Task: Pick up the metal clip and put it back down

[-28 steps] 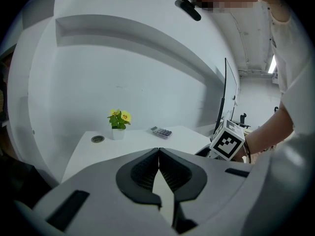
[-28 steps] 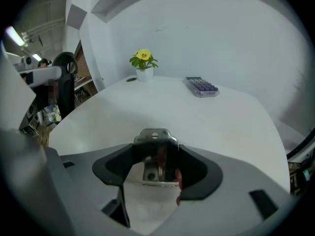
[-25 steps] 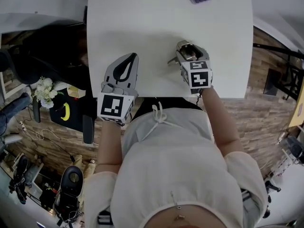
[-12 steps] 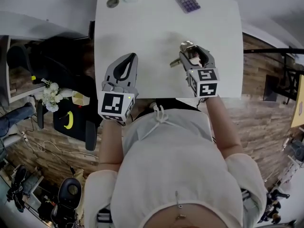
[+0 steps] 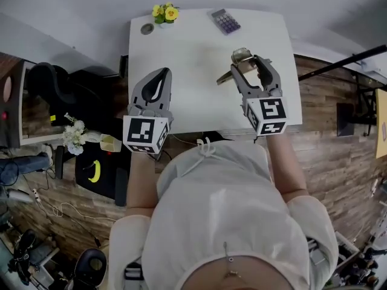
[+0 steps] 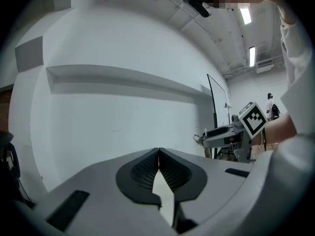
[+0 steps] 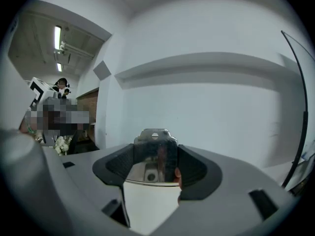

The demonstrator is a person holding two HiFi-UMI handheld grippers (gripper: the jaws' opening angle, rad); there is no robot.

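Note:
My right gripper (image 5: 246, 64) is shut on the metal clip (image 5: 240, 57), a shiny steel clip with one lever arm sticking out to the left. It is held up above the white table (image 5: 199, 53). In the right gripper view the metal clip (image 7: 155, 154) sits pressed between both dark pads, its top poking above them, and the right gripper (image 7: 156, 165) points at a pale wall. My left gripper (image 5: 162, 77) is shut with nothing in it, lifted over the table's near left part. In the left gripper view the left gripper (image 6: 159, 167) has its pads touching.
At the table's far edge lie a calculator (image 5: 222, 21), yellow flowers (image 5: 164, 12) and a small round lid (image 5: 147, 29). A black chair (image 5: 51, 89) and floor clutter stand to the left. The person's pale shirt (image 5: 224, 216) fills the bottom.
Both grippers have risen away from the table, which now looks smaller and farther. The right gripper still holds the clip; the left stays shut.

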